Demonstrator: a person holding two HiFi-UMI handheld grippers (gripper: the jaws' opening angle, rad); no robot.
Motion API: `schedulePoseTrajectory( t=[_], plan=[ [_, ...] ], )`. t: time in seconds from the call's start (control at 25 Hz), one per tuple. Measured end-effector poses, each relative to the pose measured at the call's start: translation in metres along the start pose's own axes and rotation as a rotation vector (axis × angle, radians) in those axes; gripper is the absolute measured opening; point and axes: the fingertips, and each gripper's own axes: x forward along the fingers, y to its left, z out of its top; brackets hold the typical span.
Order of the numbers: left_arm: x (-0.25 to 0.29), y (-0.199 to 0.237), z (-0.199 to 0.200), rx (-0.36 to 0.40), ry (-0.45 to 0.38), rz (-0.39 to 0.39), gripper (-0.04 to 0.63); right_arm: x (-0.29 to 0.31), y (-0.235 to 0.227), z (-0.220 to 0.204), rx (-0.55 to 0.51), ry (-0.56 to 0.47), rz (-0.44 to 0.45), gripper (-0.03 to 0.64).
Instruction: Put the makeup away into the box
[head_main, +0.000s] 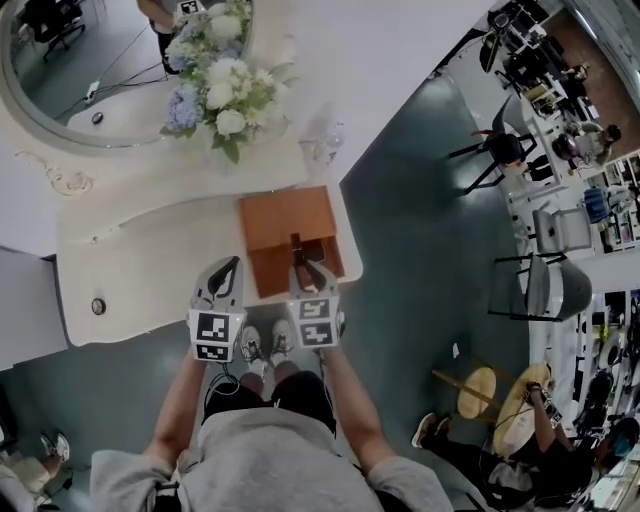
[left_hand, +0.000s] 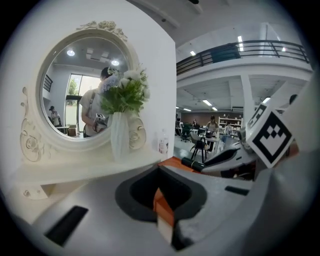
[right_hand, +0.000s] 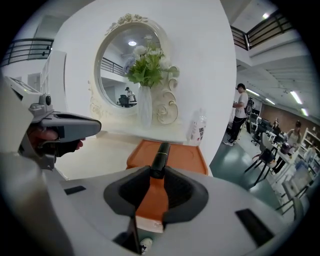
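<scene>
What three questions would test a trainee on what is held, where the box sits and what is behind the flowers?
1. Multiple choice: the right gripper is shut on: A) a dark makeup tube; B) a flower stem; C) nothing.
2. True or false: the orange box stands on the floor.
3. Fill in: behind the flower vase hangs a round ____.
Key: 1 A. 2 False: it rests on the white table. 3 mirror.
</scene>
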Motion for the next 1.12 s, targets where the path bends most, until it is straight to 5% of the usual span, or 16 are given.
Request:
schedulePoseTrajectory(
  t=[0.24, 1.12],
  plan=[
    [0.018, -0.004, -0.027, -0.030, 0.064, -0.001, 0.000, 0.026, -0.003, -0.038, -0.018, 0.109, 0.032, 0.097],
    [0.046, -0.014, -0.058, -0.051, 0.139, 0.002, 0.000, 0.062, -0.009, -0.083, -0.061, 0.259, 0.083, 0.098]
  ],
)
